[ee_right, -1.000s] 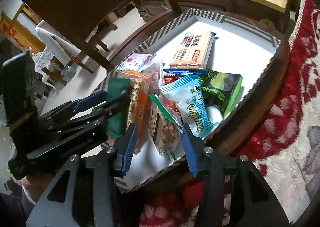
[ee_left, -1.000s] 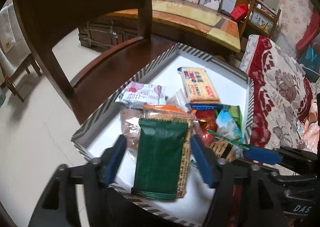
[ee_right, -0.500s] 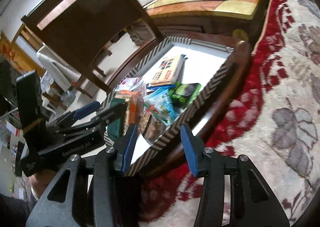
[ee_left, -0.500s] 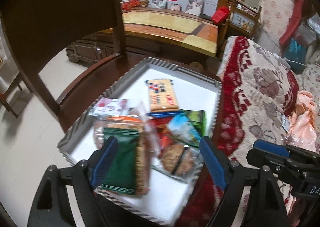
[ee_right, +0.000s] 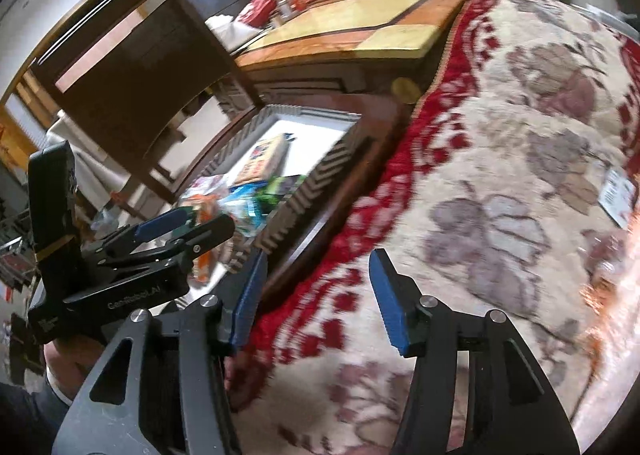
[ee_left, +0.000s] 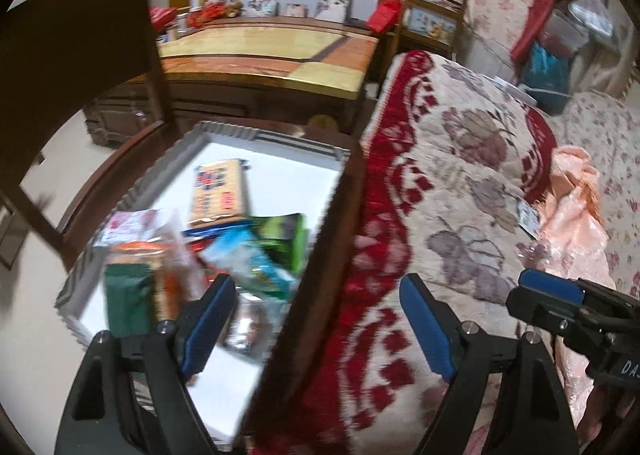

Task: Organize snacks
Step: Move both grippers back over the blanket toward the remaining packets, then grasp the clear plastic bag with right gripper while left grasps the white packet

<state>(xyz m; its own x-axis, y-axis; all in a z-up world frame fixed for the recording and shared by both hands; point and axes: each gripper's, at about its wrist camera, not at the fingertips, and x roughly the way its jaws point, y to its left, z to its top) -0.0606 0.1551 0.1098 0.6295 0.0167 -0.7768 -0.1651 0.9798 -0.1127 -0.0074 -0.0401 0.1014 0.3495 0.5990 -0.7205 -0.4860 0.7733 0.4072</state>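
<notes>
While both tongs hang empty over red-cream floral blanket [ee_left: 460, 183], left gripper [ee_left: 316, 319] jaws wide apart, right gripper [ee_right: 316, 295] jaws just widening, nothing between. Snack packets [ee_left: 240, 255] heaped in striped-rim white tray [ee_left: 280, 139], left of tongs; judged release done, reaching for more.

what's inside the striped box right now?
Inside the striped box: a yellow cracker pack, green pouch, light-blue bag, dark green packet, pink wrapper. The overlapping pile hides whatever lies under it.

Snacks [ee_left: 224, 255] piled flat at near end of striped tray [ee_left: 224, 133]; yellow cracker pk [ee_left: 218, 191] flat mid-tray; green pk [ee_left: 126, 301] nearest corner.
</notes>
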